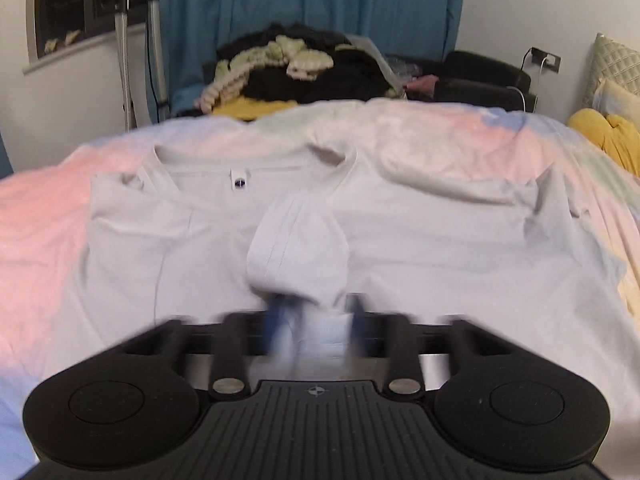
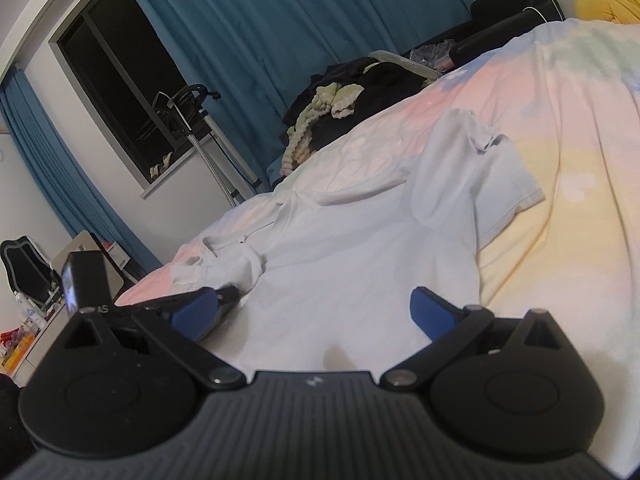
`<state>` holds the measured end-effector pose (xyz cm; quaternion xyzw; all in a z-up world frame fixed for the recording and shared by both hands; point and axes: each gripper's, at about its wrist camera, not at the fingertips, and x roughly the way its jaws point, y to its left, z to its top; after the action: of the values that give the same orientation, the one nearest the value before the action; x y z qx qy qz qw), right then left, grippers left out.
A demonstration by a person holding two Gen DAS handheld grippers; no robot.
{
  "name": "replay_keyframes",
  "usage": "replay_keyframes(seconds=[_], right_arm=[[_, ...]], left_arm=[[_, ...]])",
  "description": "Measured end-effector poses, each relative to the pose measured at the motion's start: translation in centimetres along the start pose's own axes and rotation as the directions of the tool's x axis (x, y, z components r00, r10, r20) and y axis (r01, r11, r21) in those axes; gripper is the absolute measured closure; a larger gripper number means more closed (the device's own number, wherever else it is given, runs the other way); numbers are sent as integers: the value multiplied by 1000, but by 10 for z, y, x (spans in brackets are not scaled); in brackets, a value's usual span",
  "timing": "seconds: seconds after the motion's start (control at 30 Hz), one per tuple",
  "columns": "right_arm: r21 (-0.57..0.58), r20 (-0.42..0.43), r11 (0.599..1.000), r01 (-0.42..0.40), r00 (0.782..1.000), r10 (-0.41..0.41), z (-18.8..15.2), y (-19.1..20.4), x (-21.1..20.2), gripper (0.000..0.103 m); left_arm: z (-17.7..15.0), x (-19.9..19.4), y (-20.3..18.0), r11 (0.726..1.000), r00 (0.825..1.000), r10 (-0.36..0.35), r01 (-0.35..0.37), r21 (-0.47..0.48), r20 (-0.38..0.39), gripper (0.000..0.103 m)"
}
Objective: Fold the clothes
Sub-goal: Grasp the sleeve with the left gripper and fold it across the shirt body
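Left hand-held gripper (image 1: 316, 316), blurred, pinches a bunch of white shirt (image 1: 298, 240) fabric; right hand-held gripper (image 2: 320, 306) hovers with fingers spread wide.

Home bedroom. Evidence: bed covered by a pastel tie-dye duvet in pink, yellow and blue (image 1: 460, 136), with a mustard-yellow soft cushion (image 1: 608, 136) and a quilted beige pillow (image 1: 614, 64) at its head end. Full-length teal fabric curtains (image 2: 248, 28) beside a dark-framed window (image 2: 120, 80), night outside. Heap of unsorted black, cream and yellow clothes (image 1: 296, 72) just past the bed's far edge. White wall socket with a plugged-in charger cable (image 1: 546, 58). Metal tripod-like stand (image 1: 124, 48) near the window.
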<state>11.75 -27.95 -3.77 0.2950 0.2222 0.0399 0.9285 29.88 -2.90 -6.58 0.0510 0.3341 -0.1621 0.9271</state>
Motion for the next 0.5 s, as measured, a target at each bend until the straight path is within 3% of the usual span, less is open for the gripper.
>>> replay_keyframes(seconds=[0.03,0.17,0.27,0.5], right_arm=[[-9,-2,1000,0,1000,0,-1,0,1,0],[-35,-12,999,-11,1000,11,-3,4,4,0],[-78,-2,997,-26,1000,26,-4,11,2,0],[-192,1,979,-70,997,71,-10,31,-10,0]], left_arm=[[0,-5,-1,1000,1000,4,-4,5,12,22],[5,-35,0,1000,1000,-16,16,6,-15,21],[3,-81,1,999,999,-50,50,-4,-7,20],[-43,-190,39,998,991,-53,50,-32,-125,20]])
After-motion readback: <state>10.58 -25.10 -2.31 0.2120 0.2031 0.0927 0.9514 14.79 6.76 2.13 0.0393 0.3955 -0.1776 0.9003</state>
